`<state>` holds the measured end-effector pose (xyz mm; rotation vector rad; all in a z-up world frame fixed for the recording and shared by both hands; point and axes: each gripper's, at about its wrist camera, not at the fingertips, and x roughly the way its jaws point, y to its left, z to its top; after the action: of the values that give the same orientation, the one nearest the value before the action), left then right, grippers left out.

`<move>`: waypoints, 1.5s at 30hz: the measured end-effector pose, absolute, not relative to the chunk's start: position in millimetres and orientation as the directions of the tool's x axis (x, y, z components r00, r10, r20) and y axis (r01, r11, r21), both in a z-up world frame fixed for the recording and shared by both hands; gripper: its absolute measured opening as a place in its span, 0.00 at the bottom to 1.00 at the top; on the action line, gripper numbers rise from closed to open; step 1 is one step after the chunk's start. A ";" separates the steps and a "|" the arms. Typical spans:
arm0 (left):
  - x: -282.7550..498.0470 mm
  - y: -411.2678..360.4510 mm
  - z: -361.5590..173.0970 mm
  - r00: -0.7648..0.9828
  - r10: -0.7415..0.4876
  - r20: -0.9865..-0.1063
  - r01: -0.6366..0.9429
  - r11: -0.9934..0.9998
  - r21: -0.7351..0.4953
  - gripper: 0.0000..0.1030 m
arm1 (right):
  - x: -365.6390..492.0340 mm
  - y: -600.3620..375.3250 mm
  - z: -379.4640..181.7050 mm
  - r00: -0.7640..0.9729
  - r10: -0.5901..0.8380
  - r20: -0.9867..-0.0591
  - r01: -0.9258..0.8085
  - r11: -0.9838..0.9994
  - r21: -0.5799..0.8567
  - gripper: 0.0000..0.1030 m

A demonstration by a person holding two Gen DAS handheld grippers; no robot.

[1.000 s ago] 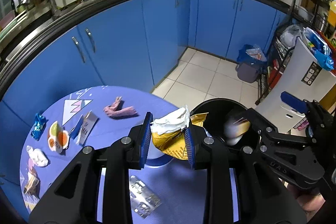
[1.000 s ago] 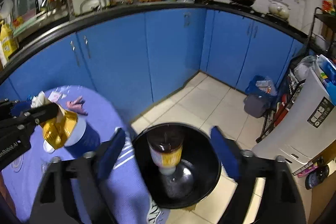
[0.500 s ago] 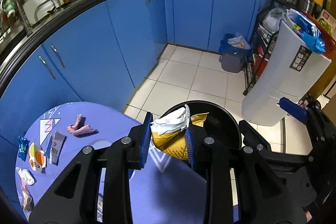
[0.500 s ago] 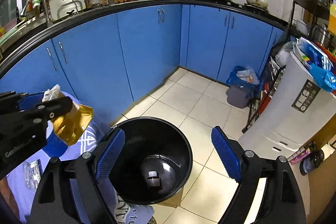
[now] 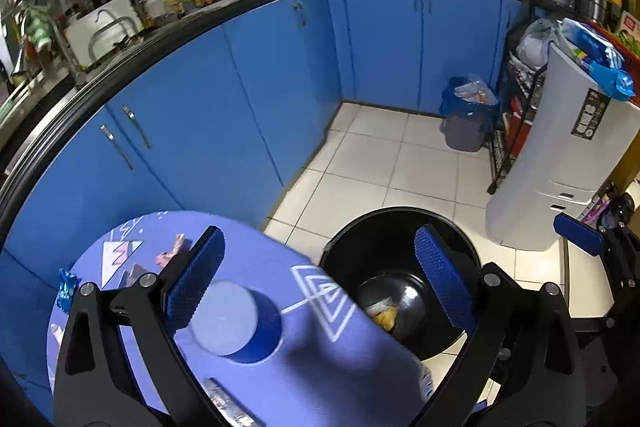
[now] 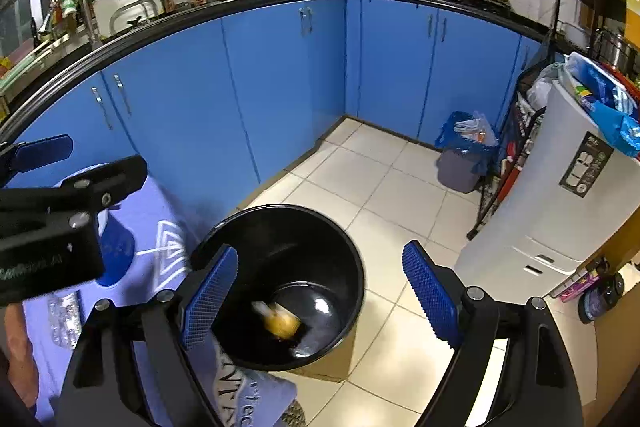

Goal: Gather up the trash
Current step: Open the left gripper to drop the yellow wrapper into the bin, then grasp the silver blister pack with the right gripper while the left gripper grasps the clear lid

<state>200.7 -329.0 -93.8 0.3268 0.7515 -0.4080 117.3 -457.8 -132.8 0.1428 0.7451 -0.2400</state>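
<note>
Fingers on the left gripper (image 5: pixel 316 277) have just sprung wide apart with nothing between them anymore. Half a second ago they were pinching that crumpled yellow wrapper over the bin, now it's gone from them.

Going left to right in the left wrist view: a few scraps (image 5: pixel 170 255) are at the far left on the purple bench (image 5: pixel 328 359), a blue cup (image 5: pixel 236 323) sits lower left just past the left finger, and the black bin (image 5: pixel 400 223) is centre-bottom with the yellow wrapper (image 5: pixel 385 314) lying at the bottom.

Right wrist view backs it up: wrapper is a blurry yellow blob inside the bin. The right gripper (image 6: pixel 320 297) is wide too, empty, hanging over the bin rim.

So I'd say that piece is done. Both hands are free, and the scraps on the bench look like what's next.
</note>
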 end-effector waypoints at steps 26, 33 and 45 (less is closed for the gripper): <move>162.7 -198.6 -72.2 0.703 -0.165 -0.691 0.314 0.945 0.094 0.96 | 113.9 -358.9 -100.5 0.746 -0.022 -0.665 0.066 0.997 0.041 0.80; 150.9 -141.9 -82.1 0.700 -0.102 -0.706 0.224 0.971 0.082 0.96 | 113.9 -316.4 -104.0 0.740 0.029 -0.672 -0.020 1.000 0.022 0.80; 145.5 -50.6 -119.2 0.641 -0.029 -0.767 0.083 0.996 0.032 0.96 | 123.2 -256.8 -140.0 0.658 0.120 -0.743 -0.144 0.989 0.033 0.80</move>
<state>145.5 -50.6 -119.2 0.0662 0.8727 -0.0643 123.2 -256.8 -140.0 -0.0294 0.8393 0.1495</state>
